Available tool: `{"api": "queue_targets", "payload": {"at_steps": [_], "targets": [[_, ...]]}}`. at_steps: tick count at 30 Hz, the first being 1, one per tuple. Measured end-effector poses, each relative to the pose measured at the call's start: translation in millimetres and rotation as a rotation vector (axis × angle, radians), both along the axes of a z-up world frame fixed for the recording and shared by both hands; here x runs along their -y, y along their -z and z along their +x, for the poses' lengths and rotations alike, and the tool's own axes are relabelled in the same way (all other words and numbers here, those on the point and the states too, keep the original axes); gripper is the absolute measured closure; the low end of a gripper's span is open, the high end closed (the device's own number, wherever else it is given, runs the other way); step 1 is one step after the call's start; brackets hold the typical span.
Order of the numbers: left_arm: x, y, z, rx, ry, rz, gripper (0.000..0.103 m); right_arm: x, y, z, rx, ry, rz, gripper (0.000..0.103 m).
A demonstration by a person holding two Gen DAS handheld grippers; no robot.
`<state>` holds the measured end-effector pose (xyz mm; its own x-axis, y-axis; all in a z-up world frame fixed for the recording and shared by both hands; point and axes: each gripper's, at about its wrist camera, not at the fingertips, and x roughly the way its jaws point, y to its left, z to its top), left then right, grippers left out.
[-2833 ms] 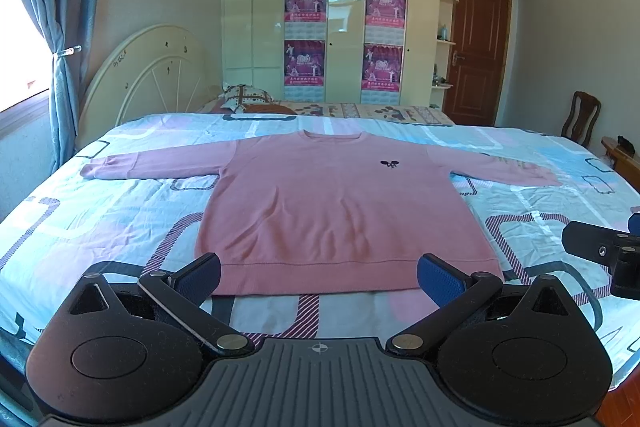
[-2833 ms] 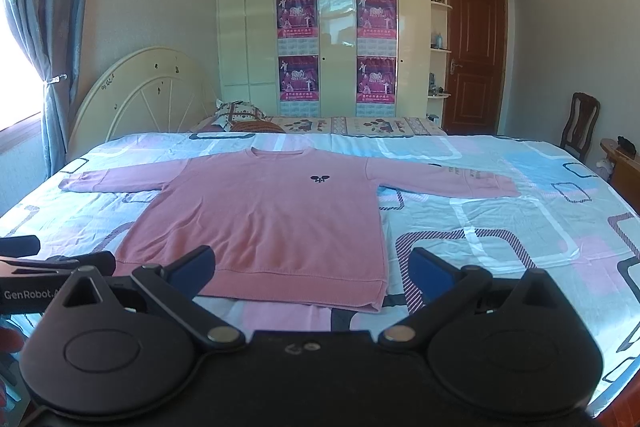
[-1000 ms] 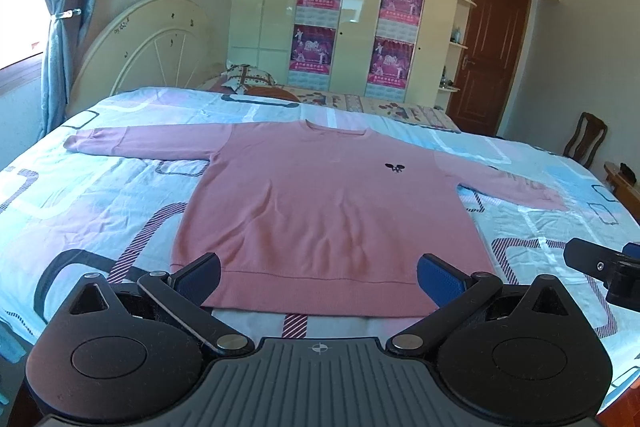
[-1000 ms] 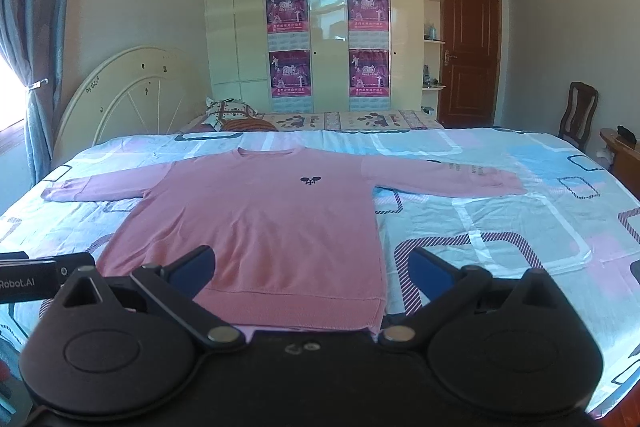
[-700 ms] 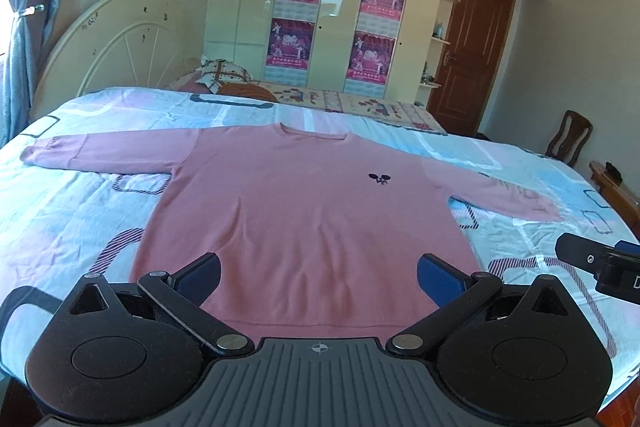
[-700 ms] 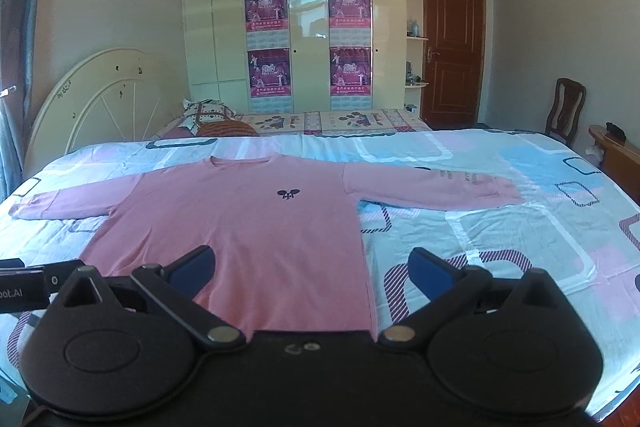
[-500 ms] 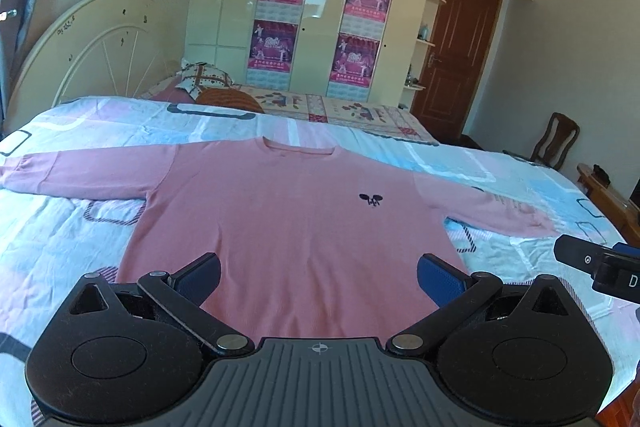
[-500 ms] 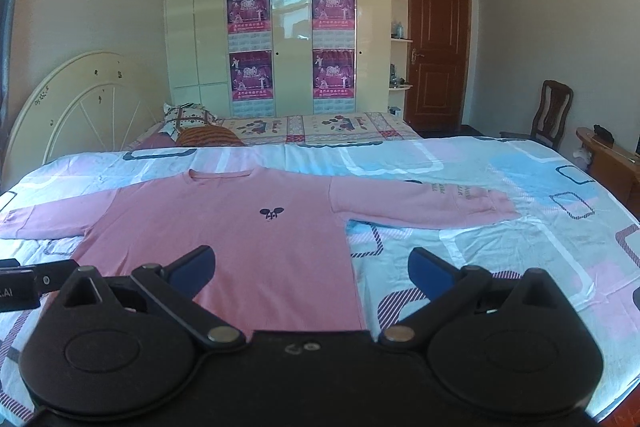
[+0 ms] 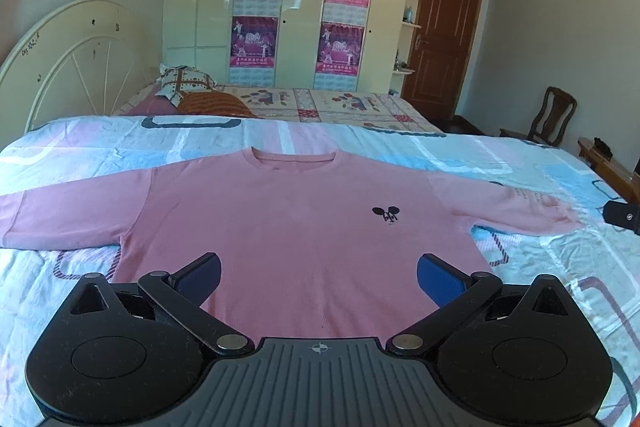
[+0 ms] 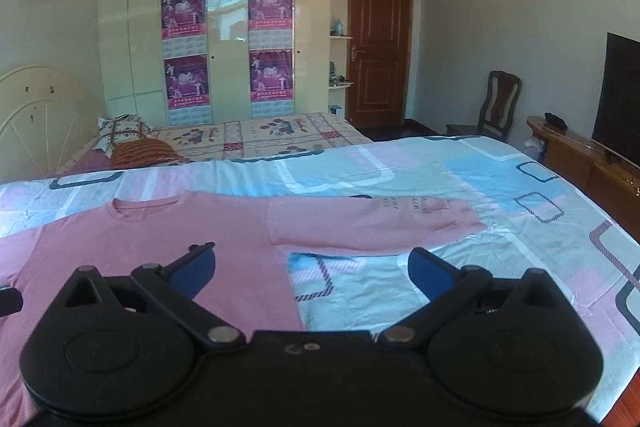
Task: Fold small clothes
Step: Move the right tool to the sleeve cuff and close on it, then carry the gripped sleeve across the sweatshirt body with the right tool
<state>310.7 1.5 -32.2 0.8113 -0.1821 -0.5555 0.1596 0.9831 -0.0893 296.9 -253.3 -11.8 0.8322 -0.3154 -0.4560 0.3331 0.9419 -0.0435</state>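
A pink long-sleeved sweatshirt (image 9: 288,223) lies flat and face up on the bed, both sleeves spread out sideways, a small dark logo (image 9: 386,214) on its chest. My left gripper (image 9: 318,277) hovers open over the shirt's lower body, nothing between its blue pads. In the right wrist view the same sweatshirt (image 10: 160,239) fills the left half, and its right sleeve (image 10: 372,223) stretches out ahead. My right gripper (image 10: 312,271) is open above the bed beside the shirt's right side, just short of that sleeve. The hem is hidden under both grippers.
The bed (image 9: 540,267) has a patterned pink, blue and white sheet. Pillows (image 9: 188,91) and a curved headboard (image 9: 72,63) are at the far left. A wardrobe (image 9: 288,7), a door (image 10: 378,47), a chair (image 10: 500,103), and a low wooden cabinet with a TV (image 10: 620,99) line the walls.
Both grippers have moved forward over the shirt and swung right; the hem has slipped out of sight beneath them. The right gripper now faces the right sleeve. Both stayed open.
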Motion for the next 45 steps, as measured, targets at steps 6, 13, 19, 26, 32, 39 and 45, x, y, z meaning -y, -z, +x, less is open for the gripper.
{"api": "queue_targets", "payload": {"at_steps": [6, 13, 19, 26, 32, 39, 45], "targets": [[12.2, 4.6, 18.8, 0.083, -0.097, -0.014, 0.000, 58.3, 15.2, 17.2, 0.032, 0.060, 0.073, 0.010], [51.3, 28.6, 69.7, -0.024, -0.129, -0.028, 0.000, 153.6, 40.9, 63.1, -0.004, 0.126, 0.185, 0.053], [104.3, 60.0, 111.0, -0.126, -0.182, 0.032, 0.000, 252.2, 72.6, 99.3, -0.038, 0.188, 0.286, 0.062], [154.6, 78.5, 126.4, -0.206, -0.180, 0.021, 0.000, 335.0, 125.0, 125.0, -0.038, 0.257, 0.443, 0.059], [168.1, 80.8, 135.7, -0.235, -0.185, 0.057, 0.000, 374.3, 159.7, 128.6, 0.015, 0.278, 0.638, 0.060], [172.7, 73.9, 143.6, -0.213, -0.177, 0.105, 0.000, 368.5, 142.6, 133.3, 0.017, 0.200, 0.440, 0.096], [152.4, 77.1, 156.4, -0.264, -0.163, 0.099, 0.000, 370.5, 143.3, 158.0, -0.087, 0.237, 0.399, 0.095]]}}
